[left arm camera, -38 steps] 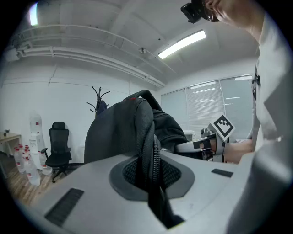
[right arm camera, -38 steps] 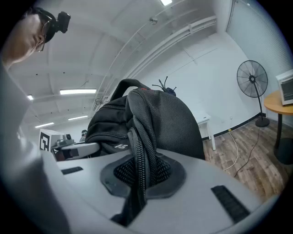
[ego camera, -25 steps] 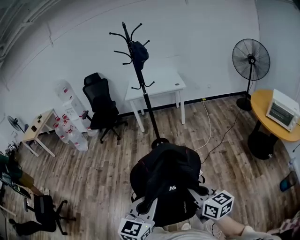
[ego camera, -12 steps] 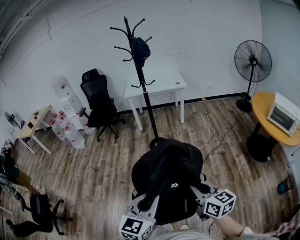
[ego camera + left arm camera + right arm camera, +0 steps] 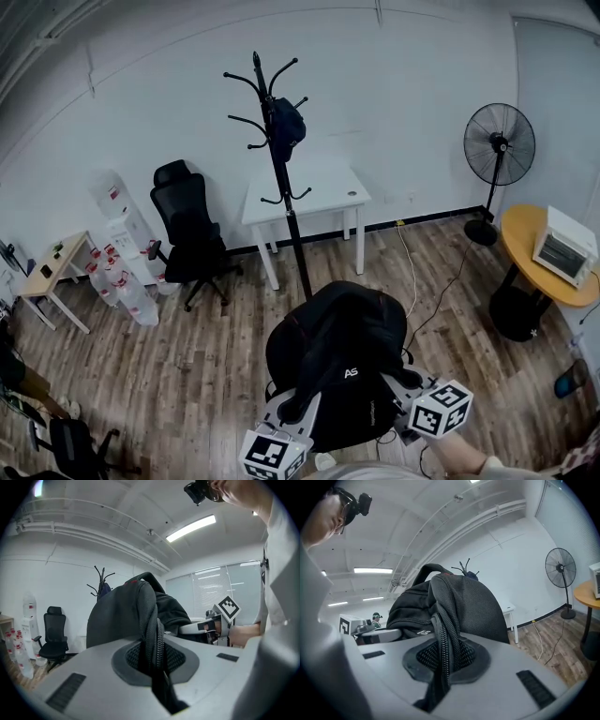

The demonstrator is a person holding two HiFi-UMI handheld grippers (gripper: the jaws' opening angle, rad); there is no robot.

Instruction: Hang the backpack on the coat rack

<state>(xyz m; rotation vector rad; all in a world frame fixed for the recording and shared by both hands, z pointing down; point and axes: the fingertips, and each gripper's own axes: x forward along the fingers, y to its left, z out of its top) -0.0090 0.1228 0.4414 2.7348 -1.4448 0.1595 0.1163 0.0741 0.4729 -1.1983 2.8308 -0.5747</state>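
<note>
**Head view with both gripper views.** The black backpack (image 5: 337,349) is carried between the two grippers and hides most of each.

- **Left gripper** (image 5: 297,406): from above only the jaw shells and the marker cube show, and the cube is cut by the lower edge. In its own view the jaws are closed tight on a mesh-backed shoulder strap (image 5: 149,620), which runs up from between the pads.
- **Right gripper** (image 5: 396,382): it shows likewise from above, with the person's arm (image 5: 478,464) behind it. In its own view the jaws are clamped the same way on the other shoulder strap (image 5: 443,620).

The pack's bulk rises just ahead of both grippers and blocks much of the room from their cameras. It also covers the foot of the coat rack (image 5: 282,202), which stands ahead of the grippers, well apart from the pack. A dark item (image 5: 287,124) hangs on an upper hook; whether it is a cap or a bag cannot be told.

**Legible writing:** white letters "AS" (image 5: 351,373) on the pack's face. The red labels on the water bottles (image 5: 131,291), far to the left gripper's side, are too small to read.

**Surroundings:**
- A white table (image 5: 305,192) stands behind the rack, with an office chair (image 5: 187,230) to its left.
- On the right gripper's side are a pedestal fan (image 5: 500,145) and a round table (image 5: 517,225) carrying a toaster oven (image 5: 565,246).
- A cable (image 5: 412,281) lies across the wooden floor (image 5: 206,356).
</note>
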